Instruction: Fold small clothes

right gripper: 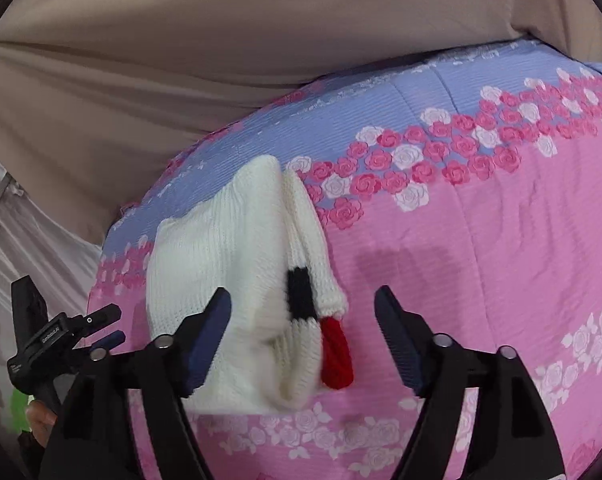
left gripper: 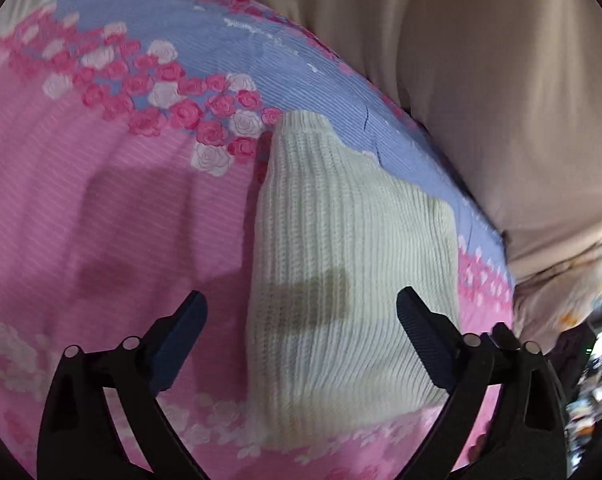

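the fingers [left gripper: 417, 312] of the left gripper [left gripper: 301, 312] stand wide apart above the white knit garment [left gripper: 341, 248], with nothing pinched between them; the pads hang over the cloth and press on nothing. the right gripper [right gripper: 303, 312] also has its fingers [right gripper: 393, 320] spread wide, framing the garment's lower end with no grip on it.

the garment lies folded on a floral bedspread [left gripper: 121, 200], pink with a blue band and rows of pink and white roses. in the right wrist view the white knit garment [right gripper: 221, 260] shows a sleeve [right gripper: 313, 280] lying along its right edge, with a black band and a red cuff [right gripper: 337, 354] at the end nearest the camera. the garment sits near the bedspread's edge, partly over the blue band and partly over the pink.

beyond the bedspread [right gripper: 481, 260] a beige sheet [right gripper: 181, 60] covers the rest of the bed. in the right wrist view the left gripper [right gripper: 61, 332] shows at the lower left edge, off the garment's side.
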Tool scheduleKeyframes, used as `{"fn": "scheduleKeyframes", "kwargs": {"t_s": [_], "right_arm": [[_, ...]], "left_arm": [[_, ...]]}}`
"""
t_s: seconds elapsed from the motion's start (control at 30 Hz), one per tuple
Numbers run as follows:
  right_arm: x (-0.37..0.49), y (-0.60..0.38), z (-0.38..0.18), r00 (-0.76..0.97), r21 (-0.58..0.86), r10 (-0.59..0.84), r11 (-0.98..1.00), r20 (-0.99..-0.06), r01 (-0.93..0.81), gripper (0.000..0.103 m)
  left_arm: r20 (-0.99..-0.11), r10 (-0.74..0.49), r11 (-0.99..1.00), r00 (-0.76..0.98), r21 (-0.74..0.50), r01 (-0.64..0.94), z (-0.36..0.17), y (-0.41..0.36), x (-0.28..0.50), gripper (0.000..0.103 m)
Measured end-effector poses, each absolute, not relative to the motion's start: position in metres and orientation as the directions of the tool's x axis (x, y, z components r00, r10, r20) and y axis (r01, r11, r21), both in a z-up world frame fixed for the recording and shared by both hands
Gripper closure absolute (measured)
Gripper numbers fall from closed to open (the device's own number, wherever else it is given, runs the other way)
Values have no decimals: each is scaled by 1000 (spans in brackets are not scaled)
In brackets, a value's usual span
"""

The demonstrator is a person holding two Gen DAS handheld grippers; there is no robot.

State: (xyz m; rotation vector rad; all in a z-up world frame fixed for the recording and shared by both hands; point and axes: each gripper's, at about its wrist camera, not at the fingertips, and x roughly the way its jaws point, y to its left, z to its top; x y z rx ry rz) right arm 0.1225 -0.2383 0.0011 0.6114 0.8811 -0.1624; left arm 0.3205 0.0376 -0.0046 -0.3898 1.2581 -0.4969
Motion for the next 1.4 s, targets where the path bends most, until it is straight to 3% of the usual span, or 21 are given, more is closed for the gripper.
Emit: {"fn": "scheduleKeyframes", "kwargs": {"t_s": [0.07,0.13,0.17,0.2,0.23,0.3,0.33,0.37,0.47,0.53,0.6,0.7,0.77,0.83,0.97,1.0,1.03,1.07,1.27,1.37,1.4], "right_arm": [[146,-243,-6,627,455,151,816,-764,357,18],[170,-248,-26,598,470,185,804,-780,364,18],[180,-248,-37,577,474,203,800,-791,368,18],[192,-247,-51,547,478,224,791,-807,381,18],[201,-245,-64,515,486,252,783,-819,389,32],[211,-238,-78,483,506,304,780,-821,369,60],[211,-235,-74,490,490,283,791,-825,367,70],[207,-232,-60,521,507,287,790,-804,345,73],[184,-229,-12,631,552,278,783,-724,288,76],[170,-225,6,667,523,231,807,-708,276,72],[175,-224,-13,629,468,201,834,-751,292,63],[187,-235,-70,496,418,198,824,-846,383,63],[168,-244,-54,561,511,238,762,-793,398,63],[148,-240,-20,630,502,199,792,-751,348,58],[128,-219,-14,610,516,254,802,-750,301,48],[130,-212,-25,580,496,254,813,-774,305,49],[134,-207,-35,550,456,234,834,-802,310,73],[141,-202,-48,513,411,214,858,-831,308,80],[154,-207,-3,622,394,165,884,-766,251,85],[158,-213,-66,472,344,162,879,-867,330,83],[152,-219,-71,525,390,180,862,-832,322,84]], "left_arm": [[-799,-570,821,189,-562,102,-20,29,324,8],[-804,-576,817,149,-572,72,-40,16,329,9],[-800,-586,810,132,-581,79,-47,10,332,14],[-792,-599,801,116,-590,101,-50,4,332,29],[-805,-585,809,99,-572,136,-49,-3,334,33],[-820,-563,817,103,-533,221,-31,-15,335,53],[-808,-579,799,106,-538,268,-14,-19,334,54],[-794,-597,781,116,-541,313,2,-22,333,55],[-797,-583,776,160,-487,400,26,-33,330,52],[-838,-518,812,171,-418,407,9,-47,332,45],[-892,-427,858,149,-347,378,-22,-53,337,39],[-869,-460,860,183,-384,337,-18,-37,327,39],[-871,-431,873,236,-336,352,2,-29,314,36],[-874,-391,890,289,-278,363,15,-19,299,27],[-911,-331,910,244,-240,339,-2,-20,282,26],[-915,-334,912,227,-252,324,-7,-14,282,26],[-919,-333,914,212,-259,311,-14,-14,281,27],[-923,-326,918,206,-258,301,-18,-16,279,27],[-940,-267,937,211,-202,286,-39,-13,275,24],[-945,-248,939,215,-180,293,-38,-17,274,23],[-946,-241,940,217,-171,296,-35,-17,274,23]]}}
